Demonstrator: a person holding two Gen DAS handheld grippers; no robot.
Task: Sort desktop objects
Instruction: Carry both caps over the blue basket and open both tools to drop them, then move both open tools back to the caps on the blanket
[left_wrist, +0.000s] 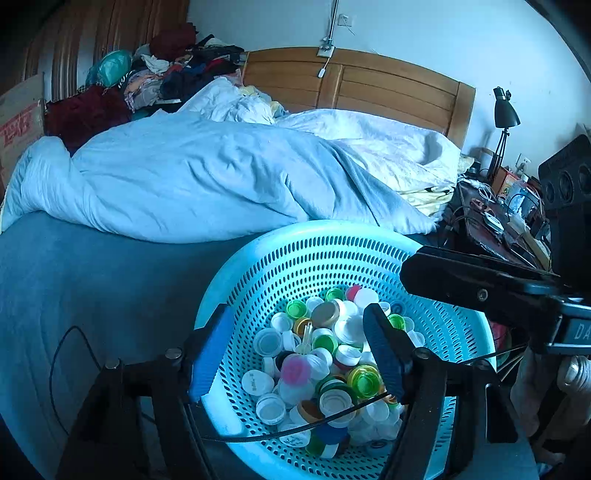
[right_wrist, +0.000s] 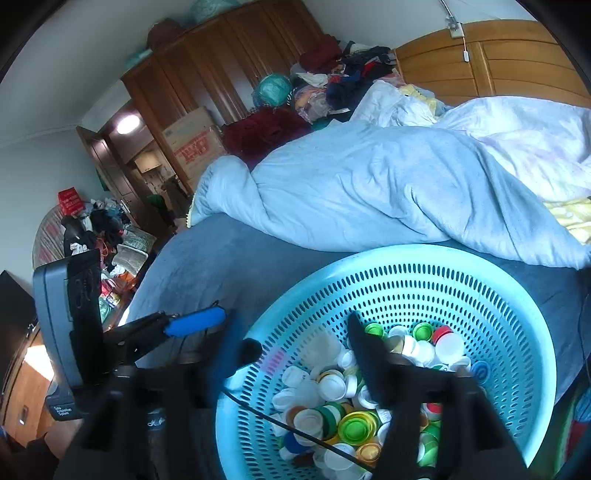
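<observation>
A light blue perforated basket (left_wrist: 295, 258) sits on the bed, filled with several plastic bottle caps (left_wrist: 317, 362) in white, green, yellow and pink. It also shows in the right wrist view (right_wrist: 443, 291) with the caps (right_wrist: 354, 424) inside. My left gripper (left_wrist: 295, 350) hangs open over the basket, one blue-padded finger outside the left rim, the other over the caps. My right gripper (right_wrist: 303, 350) is open and empty above the basket's left part; its left finger is blurred. The other gripper's blue finger (right_wrist: 195, 322) shows at left.
A rumpled pale blue duvet (left_wrist: 207, 177) lies on the bed behind the basket. A wooden headboard (left_wrist: 362, 81) stands at the back. A cluttered bedside desk (left_wrist: 495, 218) with a black lamp (left_wrist: 504, 110) is at right. A black cable (left_wrist: 295, 424) crosses the basket.
</observation>
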